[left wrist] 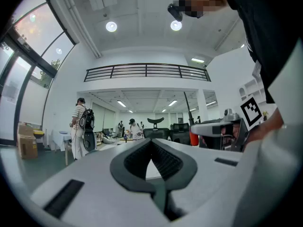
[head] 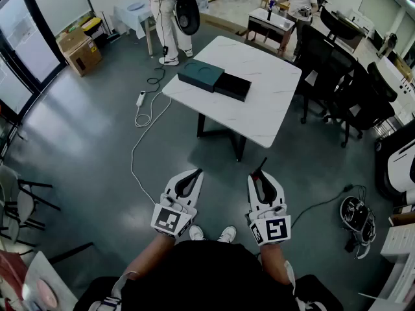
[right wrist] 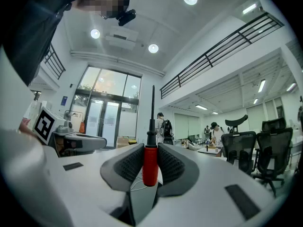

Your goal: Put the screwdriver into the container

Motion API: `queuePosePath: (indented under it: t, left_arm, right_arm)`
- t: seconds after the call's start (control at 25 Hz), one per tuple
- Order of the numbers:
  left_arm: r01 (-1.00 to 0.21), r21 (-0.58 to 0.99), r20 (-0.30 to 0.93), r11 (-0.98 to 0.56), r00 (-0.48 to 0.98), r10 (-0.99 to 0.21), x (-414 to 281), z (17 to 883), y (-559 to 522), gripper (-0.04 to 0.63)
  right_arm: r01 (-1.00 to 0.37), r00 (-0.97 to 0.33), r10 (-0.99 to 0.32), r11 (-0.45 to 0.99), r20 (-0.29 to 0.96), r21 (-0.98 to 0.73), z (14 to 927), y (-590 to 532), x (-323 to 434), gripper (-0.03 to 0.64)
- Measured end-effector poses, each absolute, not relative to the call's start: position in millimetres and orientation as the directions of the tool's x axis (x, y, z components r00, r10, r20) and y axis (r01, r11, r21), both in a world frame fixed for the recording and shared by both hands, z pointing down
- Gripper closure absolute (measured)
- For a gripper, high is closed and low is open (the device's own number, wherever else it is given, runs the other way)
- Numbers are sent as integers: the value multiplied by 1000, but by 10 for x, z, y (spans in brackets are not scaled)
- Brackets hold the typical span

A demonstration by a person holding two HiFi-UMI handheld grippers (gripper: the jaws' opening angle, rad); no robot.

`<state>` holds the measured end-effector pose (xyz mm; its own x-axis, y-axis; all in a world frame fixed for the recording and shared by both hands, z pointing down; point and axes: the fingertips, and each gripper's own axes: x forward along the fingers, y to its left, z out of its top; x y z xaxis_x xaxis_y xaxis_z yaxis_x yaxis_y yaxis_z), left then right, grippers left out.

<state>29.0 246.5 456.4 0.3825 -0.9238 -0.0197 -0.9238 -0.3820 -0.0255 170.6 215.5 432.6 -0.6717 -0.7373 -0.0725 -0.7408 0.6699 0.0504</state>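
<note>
At the upper left of the head view: one cardboard box (head: 79, 49) on the grey floor, near the glass wall.

Left of centre: white cable (head: 139, 131) trailing over the floor toward the table.

Top centre: a person (head: 170, 18) standing by the table's far corner, in light trousers.

Centre: white marble-look table (head: 262, 112) on a dark frame. On its far half, two flat boxes touching side by side: dark teal box (head: 201, 75) to the left, black container (head: 233, 87) to the right.

Lower centre, left: left gripper (head: 193, 175), white body, marker cube at its rear, held over the floor in front of the table. Its own view shows the jaws closed together, ribbed pads meeting at the tips, nothing between them.

Lower centre, right: right gripper (head: 260, 173), beside the left one and apart from it. Jaws clamped on the screwdriver (right wrist: 150, 167): red handle pinched between the pads, black shaft standing out past the tips. The screwdriver is well apart from the container, not yet over the table.

Right: black office chairs (head: 337, 70) along the table's far side.

Lower right: a dark round device (head: 357, 217) with a cable on the floor.
</note>
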Motion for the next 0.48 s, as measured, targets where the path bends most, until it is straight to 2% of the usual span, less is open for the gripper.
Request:
queuePosePath:
  t: [0.36, 0.48]
  left_arm:
    - [-925, -23, -25, -379, 380, -925, 245, 4554, 2563, 591]
    - [-925, -14, -10, -379, 379, -925, 174, 4579, 2638, 591]
  right_arm:
    - [-733, -680, -730, 678, -63, 52, 4361, 2239, 1614, 512]
    - [-733, -679, -728, 679, -95, 30, 4314, 2306, 1542, 512]
